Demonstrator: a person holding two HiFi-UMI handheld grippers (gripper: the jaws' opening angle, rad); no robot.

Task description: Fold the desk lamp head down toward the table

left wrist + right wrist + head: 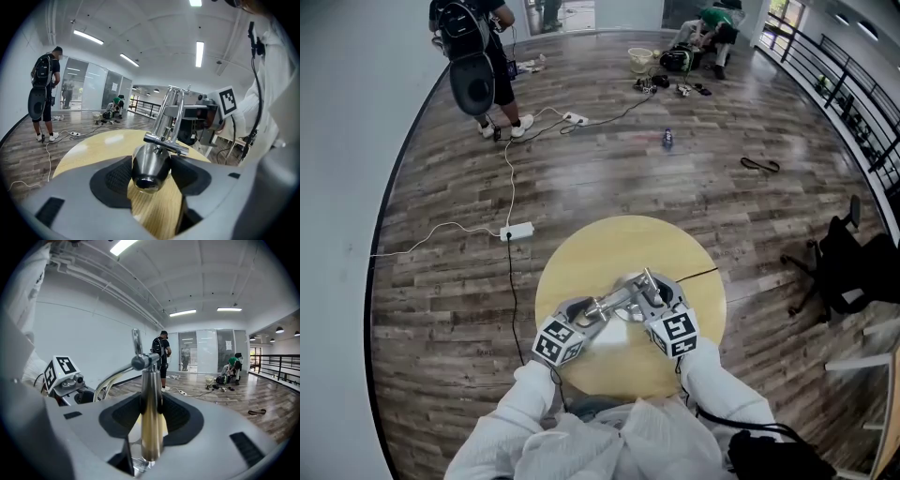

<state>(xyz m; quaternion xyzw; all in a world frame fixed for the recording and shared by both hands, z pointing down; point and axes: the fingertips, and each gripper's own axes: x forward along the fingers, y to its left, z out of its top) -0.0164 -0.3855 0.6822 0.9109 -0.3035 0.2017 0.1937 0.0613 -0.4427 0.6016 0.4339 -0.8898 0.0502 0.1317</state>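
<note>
Head view puts your desk lamp (630,298) on the round table (591,248). Your left gripper (151,180) pinches the lamp head (150,161); your right gripper (151,417) clamps what seems its upright post (151,394).

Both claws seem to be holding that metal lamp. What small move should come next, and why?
Probably the left gripper should tip the lamp head gently down toward the table while the right gripper holds the post steady. The left jaws are shut on the head, bare tabletop showing beneath it; the right jaws clamp the upright post.
</note>
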